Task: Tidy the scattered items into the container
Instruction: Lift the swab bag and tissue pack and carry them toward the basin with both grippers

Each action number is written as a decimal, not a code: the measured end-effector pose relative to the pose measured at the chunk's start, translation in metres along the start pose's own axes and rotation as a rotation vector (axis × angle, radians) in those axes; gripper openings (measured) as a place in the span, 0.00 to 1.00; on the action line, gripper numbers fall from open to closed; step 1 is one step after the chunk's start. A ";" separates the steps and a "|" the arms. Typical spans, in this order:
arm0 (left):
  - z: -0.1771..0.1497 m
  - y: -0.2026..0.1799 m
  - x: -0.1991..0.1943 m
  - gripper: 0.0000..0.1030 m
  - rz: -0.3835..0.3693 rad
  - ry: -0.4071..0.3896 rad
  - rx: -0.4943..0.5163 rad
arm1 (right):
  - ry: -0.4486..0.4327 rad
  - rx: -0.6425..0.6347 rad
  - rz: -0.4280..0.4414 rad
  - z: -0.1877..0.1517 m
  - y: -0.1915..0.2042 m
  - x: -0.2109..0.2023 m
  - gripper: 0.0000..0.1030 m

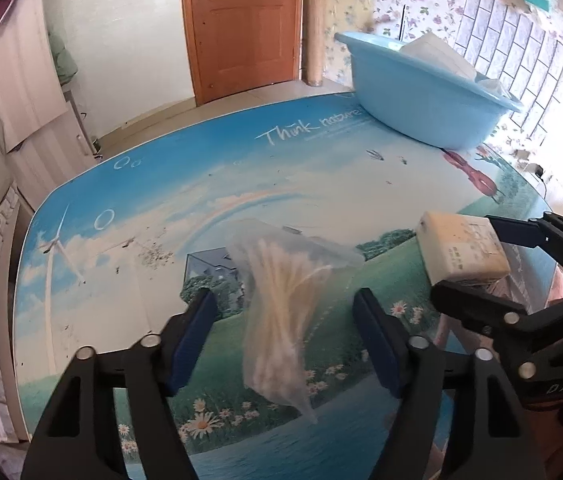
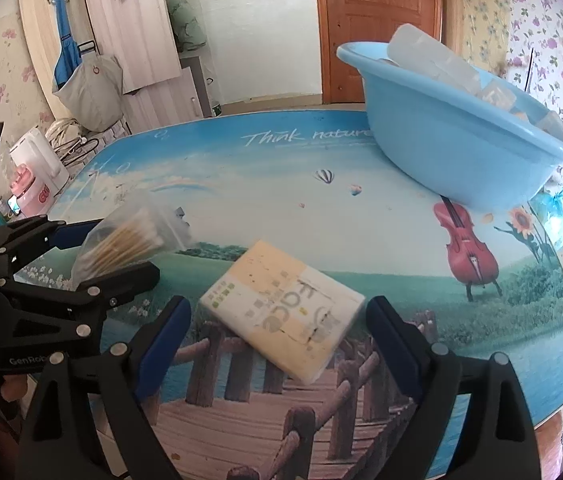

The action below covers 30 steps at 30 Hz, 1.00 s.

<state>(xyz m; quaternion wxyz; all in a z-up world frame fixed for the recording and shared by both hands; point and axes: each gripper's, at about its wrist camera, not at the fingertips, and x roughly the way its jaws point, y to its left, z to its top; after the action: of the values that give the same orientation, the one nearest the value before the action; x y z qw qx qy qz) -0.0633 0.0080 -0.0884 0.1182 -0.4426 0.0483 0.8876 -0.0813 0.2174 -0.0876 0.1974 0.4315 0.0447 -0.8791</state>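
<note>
The table top carries the printed words "Think nature" in white script near the blue basin; the tissue pack shows large letters reading "FACE", the smaller print being illegible; the right gripper body bears "DAS"; the left gripper body bears "GenRob", the remainder cut off.

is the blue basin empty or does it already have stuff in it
Not empty. The blue basin at the table's far end already holds pale wrapped packs that stick up above its rim in both wrist views; what lies deeper inside cannot be seen.
</note>
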 end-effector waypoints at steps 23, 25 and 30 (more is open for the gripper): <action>0.005 0.002 -0.017 0.23 -0.026 -0.037 -0.041 | -0.015 0.018 0.013 0.000 -0.003 -0.003 0.78; 0.005 0.003 -0.017 0.23 -0.023 -0.035 -0.044 | -0.021 -0.003 0.011 0.000 -0.001 -0.004 0.75; 0.006 0.004 -0.020 0.23 -0.011 -0.038 -0.057 | -0.067 -0.015 0.021 0.002 0.001 -0.015 0.74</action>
<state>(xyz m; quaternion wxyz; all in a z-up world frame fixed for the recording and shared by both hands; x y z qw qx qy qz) -0.0572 0.0014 -0.0690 0.1114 -0.4289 0.0183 0.8963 -0.0739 0.2202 -0.0742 0.2113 0.4007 0.0400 -0.8906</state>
